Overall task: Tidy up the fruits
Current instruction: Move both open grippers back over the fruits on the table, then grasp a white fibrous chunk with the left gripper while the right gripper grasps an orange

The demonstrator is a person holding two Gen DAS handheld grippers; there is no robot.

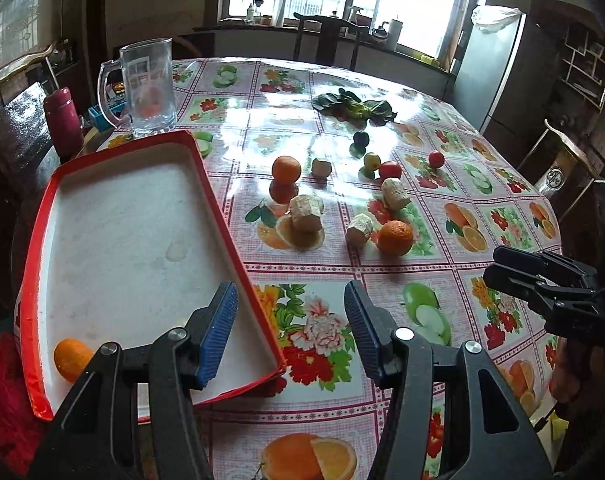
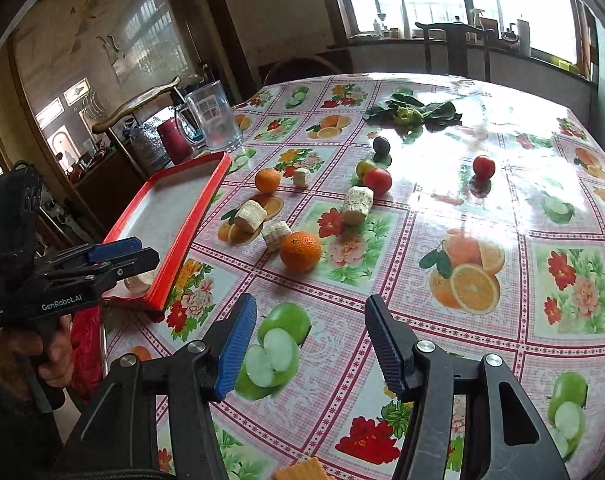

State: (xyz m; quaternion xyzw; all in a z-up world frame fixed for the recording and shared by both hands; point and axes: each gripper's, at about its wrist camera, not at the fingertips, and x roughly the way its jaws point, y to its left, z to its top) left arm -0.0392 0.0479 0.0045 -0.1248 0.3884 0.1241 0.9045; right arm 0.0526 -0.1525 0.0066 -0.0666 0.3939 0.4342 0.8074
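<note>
Both grippers, left (image 1: 290, 328) and right (image 2: 310, 344), hold their fingers wide and empty above the table's (image 2: 442, 320) near edge. Two bright, dimpled oranges (image 2: 301, 251) lie mid-table; only the left view shows a third orange (image 1: 72, 359) in the red tray's (image 1: 218, 200) near corner.

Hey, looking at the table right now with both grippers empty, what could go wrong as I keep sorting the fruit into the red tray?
1. The red tray seems to overhang the table edge; weight at its near end, where one orange already lies, might tip it.
2. The nearest orange touches a pale chunk; the right hand-held gripper may knock that chunk or roll the fruit.
3. The glass mug stands just behind the tray and could get bumped.
</note>
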